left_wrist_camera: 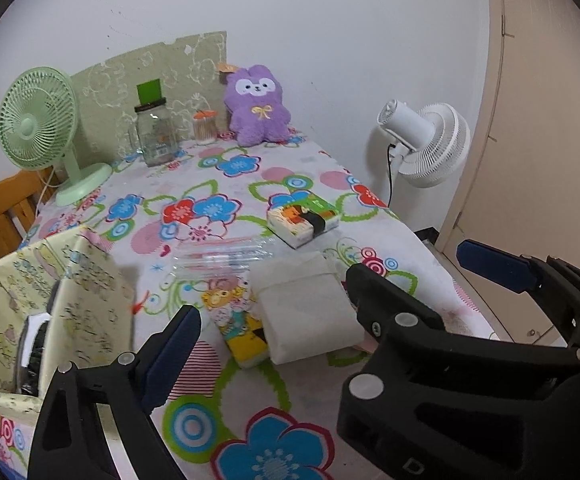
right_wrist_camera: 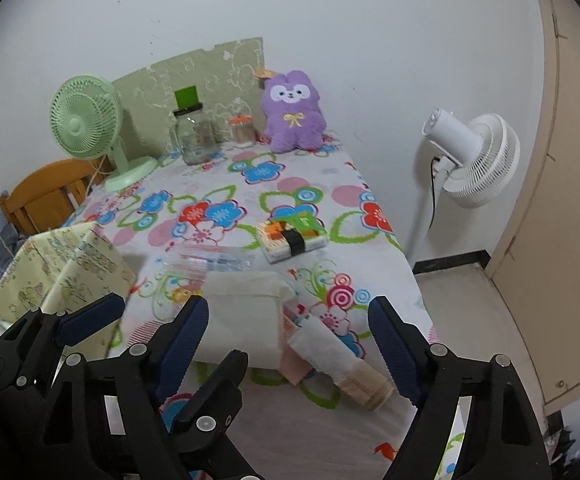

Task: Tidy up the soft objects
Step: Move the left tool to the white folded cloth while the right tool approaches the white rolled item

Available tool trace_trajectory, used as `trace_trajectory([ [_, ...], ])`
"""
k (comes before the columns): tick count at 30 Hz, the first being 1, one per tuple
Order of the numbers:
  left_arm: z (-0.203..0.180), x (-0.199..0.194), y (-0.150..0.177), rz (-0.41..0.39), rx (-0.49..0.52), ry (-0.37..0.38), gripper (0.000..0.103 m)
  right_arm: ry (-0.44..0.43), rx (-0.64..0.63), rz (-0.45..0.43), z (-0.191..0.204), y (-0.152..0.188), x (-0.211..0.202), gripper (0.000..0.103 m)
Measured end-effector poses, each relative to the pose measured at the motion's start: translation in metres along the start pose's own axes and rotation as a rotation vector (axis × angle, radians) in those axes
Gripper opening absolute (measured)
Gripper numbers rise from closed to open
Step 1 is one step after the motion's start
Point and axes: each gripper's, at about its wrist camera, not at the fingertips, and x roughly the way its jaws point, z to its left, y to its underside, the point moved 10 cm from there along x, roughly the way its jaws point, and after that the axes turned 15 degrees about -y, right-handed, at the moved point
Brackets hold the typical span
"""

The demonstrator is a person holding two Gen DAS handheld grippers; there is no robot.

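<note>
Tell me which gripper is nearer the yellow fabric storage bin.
Left. The left gripper hovers open right beside the yellow fabric storage bin, at the bin's right. The right gripper sits farther right, open over the white folded cloth.

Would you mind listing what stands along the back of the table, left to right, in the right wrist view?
Green desk fan → glass jar → small orange-lidded container → purple plush toy, with the white standing fan beyond the table's edge.

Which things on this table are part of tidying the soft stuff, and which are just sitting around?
For the job: yellow patterned fabric storage bag, white folded cloth, colourful tissue packs, purple plush toy.

Lying about: green desk fan, glass jar, white standing fan.
</note>
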Motion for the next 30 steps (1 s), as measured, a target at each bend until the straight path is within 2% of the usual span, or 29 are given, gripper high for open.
trace_trajectory([
  [19, -0.029, 0.028, 0.019, 0.025, 0.036, -0.020, 0.095, 0.008, 0.047, 0.052, -0.040, 0.029, 0.018, 0.078],
  [26, -0.024, 0.046, 0.024, 0.074, 0.010, -0.068, 0.084, -0.007, 0.055, 0.068, -0.048, 0.035, 0.027, 0.078],
  [30, -0.025, 0.049, 0.024, 0.070, 0.021, -0.075, 0.075, -0.016, 0.068, 0.081, -0.050, 0.036, 0.033, 0.078],
])
